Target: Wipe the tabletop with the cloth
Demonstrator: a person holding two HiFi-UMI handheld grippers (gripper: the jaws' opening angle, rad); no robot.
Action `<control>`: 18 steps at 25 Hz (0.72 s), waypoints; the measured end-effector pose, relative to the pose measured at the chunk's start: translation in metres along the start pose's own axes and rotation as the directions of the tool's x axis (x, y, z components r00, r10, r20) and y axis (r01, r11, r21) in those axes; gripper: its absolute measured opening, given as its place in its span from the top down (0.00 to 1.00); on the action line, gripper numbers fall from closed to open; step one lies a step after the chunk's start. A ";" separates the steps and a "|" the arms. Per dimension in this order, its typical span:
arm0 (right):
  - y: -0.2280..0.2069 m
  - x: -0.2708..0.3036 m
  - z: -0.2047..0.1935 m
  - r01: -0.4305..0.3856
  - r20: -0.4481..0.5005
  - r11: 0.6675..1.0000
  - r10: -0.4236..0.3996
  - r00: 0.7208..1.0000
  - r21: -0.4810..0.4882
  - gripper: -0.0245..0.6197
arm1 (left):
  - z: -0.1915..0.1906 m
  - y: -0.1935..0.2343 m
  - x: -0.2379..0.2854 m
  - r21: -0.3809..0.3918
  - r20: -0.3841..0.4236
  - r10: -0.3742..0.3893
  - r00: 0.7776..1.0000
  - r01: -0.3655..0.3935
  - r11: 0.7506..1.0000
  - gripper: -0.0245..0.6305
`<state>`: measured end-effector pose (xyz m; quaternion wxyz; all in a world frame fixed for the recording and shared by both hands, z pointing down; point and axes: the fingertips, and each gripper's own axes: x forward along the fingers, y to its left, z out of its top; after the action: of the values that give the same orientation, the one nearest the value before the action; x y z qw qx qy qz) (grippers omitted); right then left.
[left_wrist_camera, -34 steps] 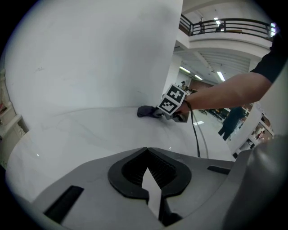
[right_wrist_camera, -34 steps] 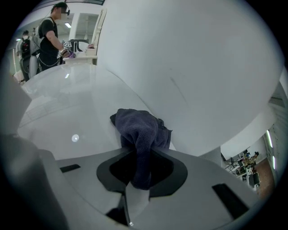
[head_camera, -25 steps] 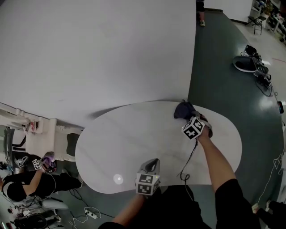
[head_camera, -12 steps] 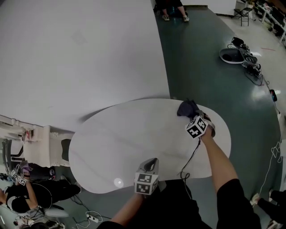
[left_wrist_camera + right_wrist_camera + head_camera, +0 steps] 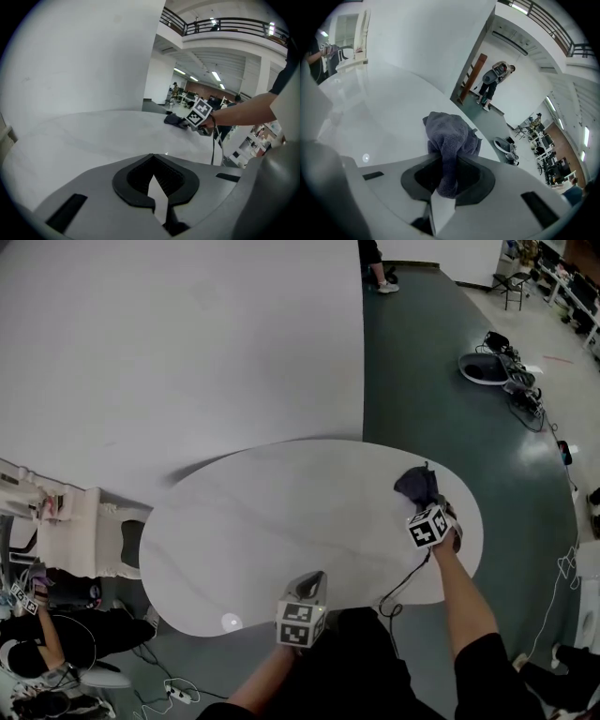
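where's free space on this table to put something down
The table is bare at left and middle, from the left gripper at the near edge to the far rim. Only the right end is crowded: the cloth in the right gripper.

A bunched purplish-grey cloth (image 5: 417,486) sits, seemingly pressed down, at the right end of the white oval tabletop (image 5: 281,521)

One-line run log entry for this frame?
step: wipe | right gripper: shut on cloth, cloth on tabletop, right end | left gripper: shut, empty, near edge
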<state>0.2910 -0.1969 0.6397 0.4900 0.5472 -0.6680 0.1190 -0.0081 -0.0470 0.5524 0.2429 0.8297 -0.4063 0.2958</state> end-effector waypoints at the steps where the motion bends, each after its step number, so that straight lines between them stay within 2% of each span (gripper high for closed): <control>1: 0.013 -0.006 0.001 -0.008 0.003 1.000 0.008 1.000 0.000 0.89 | -0.004 0.003 -0.005 -0.007 0.005 0.002 1.000 -0.002 1.000 0.95; 11: 0.177 -0.065 0.040 -0.144 0.049 0.983 0.150 0.987 -0.116 0.89 | -0.047 0.050 -0.069 -0.093 0.081 0.032 0.996 -0.025 0.995 0.95; 18: 0.276 -0.109 0.035 -0.180 0.068 0.966 0.195 0.978 -0.188 0.89 | -0.084 0.068 -0.110 -0.123 0.123 0.043 0.991 -0.027 0.992 0.95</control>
<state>0.0304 -0.0514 0.6410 0.4951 0.4393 -0.7453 0.0800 -0.1426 0.0283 0.5469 0.2614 0.8232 -0.4525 0.2222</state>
